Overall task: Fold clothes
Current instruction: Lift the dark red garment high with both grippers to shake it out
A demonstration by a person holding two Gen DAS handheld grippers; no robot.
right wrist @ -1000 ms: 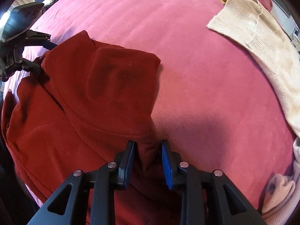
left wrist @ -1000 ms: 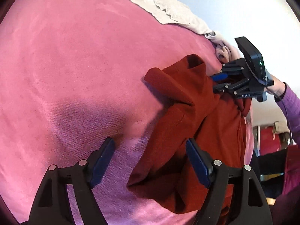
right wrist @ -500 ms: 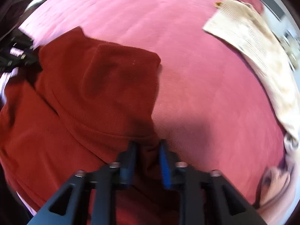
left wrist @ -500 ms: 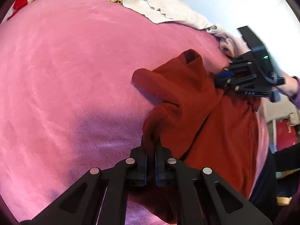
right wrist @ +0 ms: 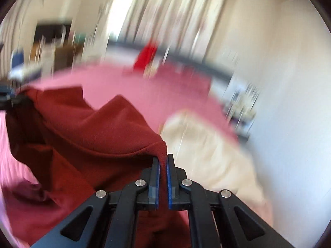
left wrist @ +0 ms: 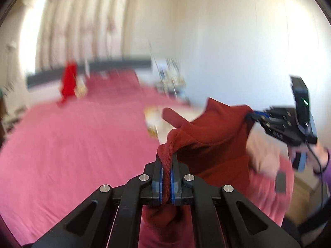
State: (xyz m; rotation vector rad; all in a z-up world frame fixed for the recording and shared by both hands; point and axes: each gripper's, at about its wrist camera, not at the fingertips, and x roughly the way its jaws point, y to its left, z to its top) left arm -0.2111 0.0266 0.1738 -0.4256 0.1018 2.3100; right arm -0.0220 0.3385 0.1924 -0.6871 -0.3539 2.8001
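Observation:
A dark red hooded garment point(left wrist: 215, 144) hangs in the air above the pink bed point(left wrist: 72, 144), stretched between both grippers. My left gripper point(left wrist: 166, 163) is shut on a ribbed edge of the garment. My right gripper point(right wrist: 162, 163) is shut on another edge of the red garment point(right wrist: 86, 136). In the left wrist view the right gripper point(left wrist: 255, 115) shows at the far right, pinching the cloth. In the right wrist view the left gripper point(right wrist: 8, 101) shows at the far left edge. Both views are blurred by motion.
A cream knit garment point(right wrist: 211, 150) lies on the pink bed point(right wrist: 124, 86) to the right. A bright red item point(left wrist: 69, 80) stands near the dark headboard point(left wrist: 103, 68). A white wall point(left wrist: 238, 51) and curtains point(right wrist: 165, 16) lie beyond. A hand with a purple sleeve point(left wrist: 322, 159) holds the right gripper.
Both grippers have lifted the red garment off the bed and tilted up, so the room now shows. The left gripper went from open to shut on the cloth a second ago.

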